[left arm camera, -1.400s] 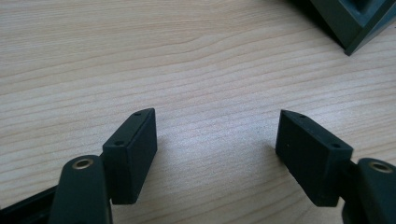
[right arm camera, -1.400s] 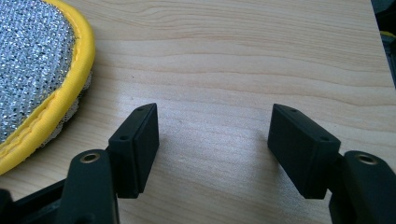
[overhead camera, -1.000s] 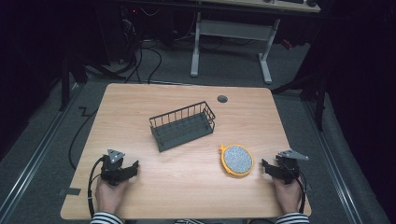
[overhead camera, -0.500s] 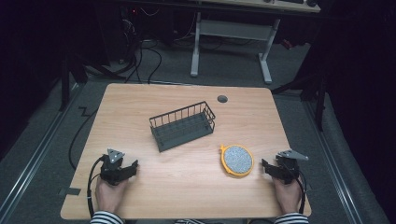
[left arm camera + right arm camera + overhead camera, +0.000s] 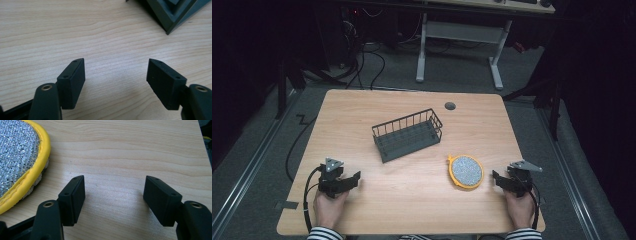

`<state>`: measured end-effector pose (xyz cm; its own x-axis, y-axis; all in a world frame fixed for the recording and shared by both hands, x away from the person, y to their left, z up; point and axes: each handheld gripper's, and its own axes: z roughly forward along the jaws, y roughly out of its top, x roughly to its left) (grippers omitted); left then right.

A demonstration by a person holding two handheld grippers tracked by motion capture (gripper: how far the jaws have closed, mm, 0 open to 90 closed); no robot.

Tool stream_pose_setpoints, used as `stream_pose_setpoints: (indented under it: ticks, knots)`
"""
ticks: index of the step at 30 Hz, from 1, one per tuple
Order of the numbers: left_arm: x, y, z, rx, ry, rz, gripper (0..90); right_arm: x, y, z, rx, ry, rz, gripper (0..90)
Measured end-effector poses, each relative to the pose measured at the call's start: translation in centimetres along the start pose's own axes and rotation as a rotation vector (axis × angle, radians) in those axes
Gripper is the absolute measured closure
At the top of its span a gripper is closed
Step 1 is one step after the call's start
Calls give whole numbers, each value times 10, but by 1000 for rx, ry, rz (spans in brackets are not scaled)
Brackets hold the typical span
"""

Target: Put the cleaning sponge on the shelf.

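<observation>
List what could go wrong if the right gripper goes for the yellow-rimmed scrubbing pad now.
1. The scrubbing pad lies flat on the table, so the right gripper, jaws open and empty, may slide over its low rim instead of catching it.
2. A push from the side could shove the pad away.
3. The wire basket sits at an angle with raised walls; a carried pad might snag on its rim.

We see a light wooden tabletop (image 5: 362, 115) on grey floor (image 5: 257, 150) in a dark room; a white-legged desk (image 5: 422, 55) stands far behind, cables (image 5: 372, 65) trailing.
</observation>
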<state>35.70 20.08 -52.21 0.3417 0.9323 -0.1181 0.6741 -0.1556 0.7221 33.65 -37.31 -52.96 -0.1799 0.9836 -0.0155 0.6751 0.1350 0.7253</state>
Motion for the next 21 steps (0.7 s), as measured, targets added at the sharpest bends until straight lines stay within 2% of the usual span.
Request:
stream_pose_setpoints:
  ticks: [5, 10, 21]
  knots:
    - [1, 6, -6, -4, -16, -9, 336, 0, 0, 0, 0, 1, 0, 340]
    - [0, 17, -14, -20, -49, -27, 350, 0, 0, 0, 0, 3, -1, 339]
    - [-9, 54, -31, -40, -47, 28, 363, -1, 0, 0, -1, 5, 0, 339]
